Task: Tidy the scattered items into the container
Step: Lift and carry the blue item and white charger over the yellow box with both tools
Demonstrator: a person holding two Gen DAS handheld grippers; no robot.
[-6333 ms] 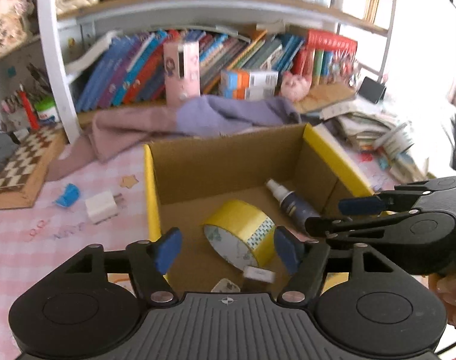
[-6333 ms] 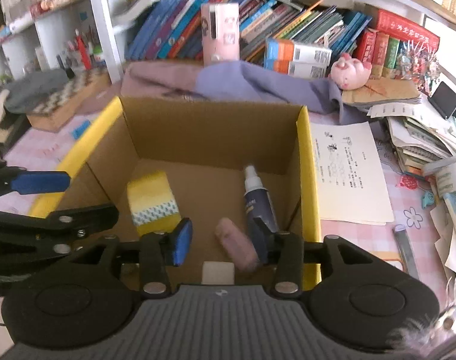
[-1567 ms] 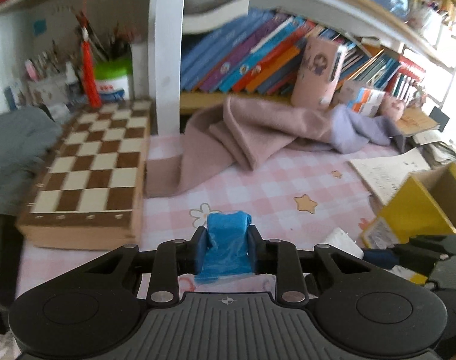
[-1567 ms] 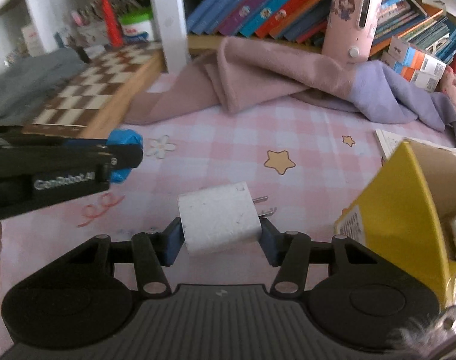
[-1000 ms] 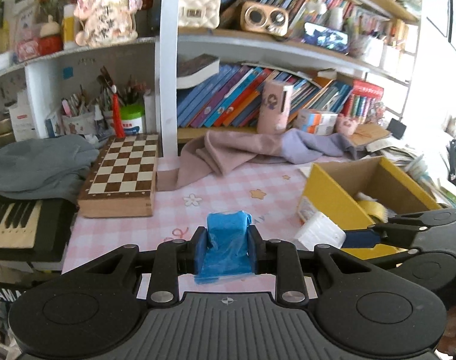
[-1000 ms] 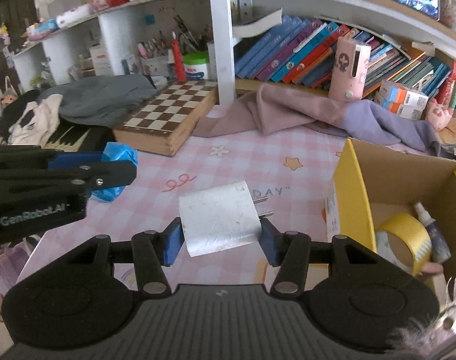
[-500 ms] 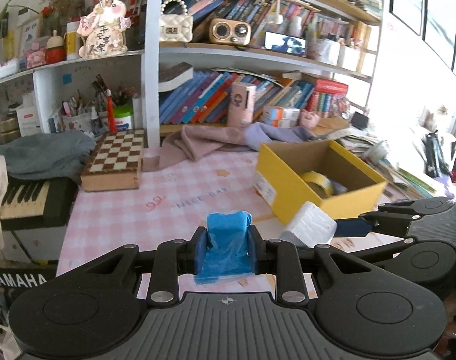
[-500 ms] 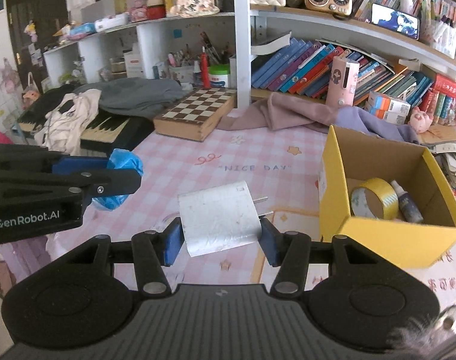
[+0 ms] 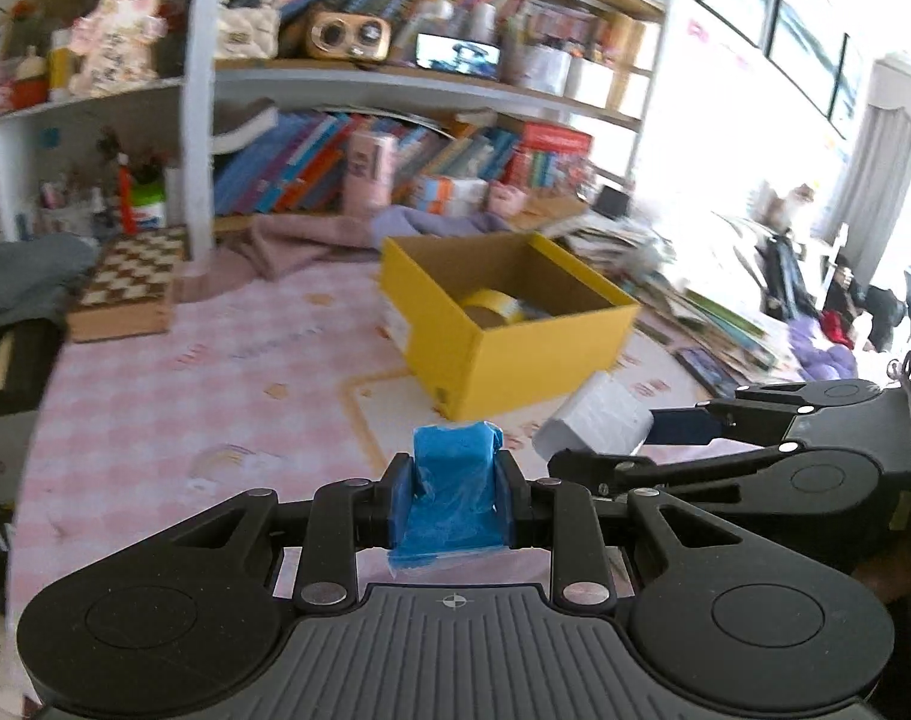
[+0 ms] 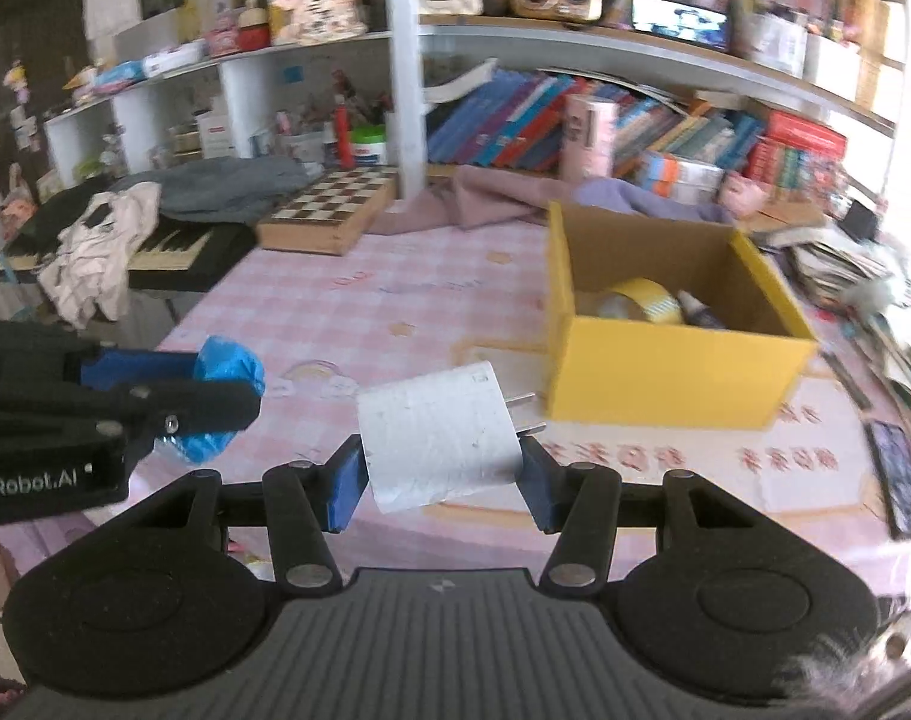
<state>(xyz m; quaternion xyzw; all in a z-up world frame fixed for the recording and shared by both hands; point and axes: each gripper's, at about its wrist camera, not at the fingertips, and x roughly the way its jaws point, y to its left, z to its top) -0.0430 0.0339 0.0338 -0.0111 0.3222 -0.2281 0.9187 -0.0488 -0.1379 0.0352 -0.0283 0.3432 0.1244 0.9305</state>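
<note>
My left gripper [image 9: 452, 498] is shut on a blue wrapped packet [image 9: 452, 483], held above the pink checked table. My right gripper [image 10: 440, 483] is shut on a white plug charger [image 10: 437, 435] with its prongs pointing right. Each gripper shows in the other's view: the right gripper with the charger [image 9: 596, 423], the left gripper with the packet [image 10: 227, 387]. The yellow cardboard box [image 9: 515, 354] stands open ahead on the table, also in the right wrist view [image 10: 671, 369]. It holds a yellow tape roll [image 10: 638, 300] and a dark spray bottle [image 10: 698, 312].
A chessboard box [image 10: 329, 210] and a pink-purple cloth [image 10: 503, 195] lie at the back under bookshelves. A keyboard with clothes [image 10: 155, 246] is at left. Stacked papers and books [image 9: 695, 300] lie right of the box. A dark phone [image 10: 899, 480] lies at the table's right.
Both grippers have drawn back and up from the table with their items. The box now sits farther ahead and the view has swung slightly right.
</note>
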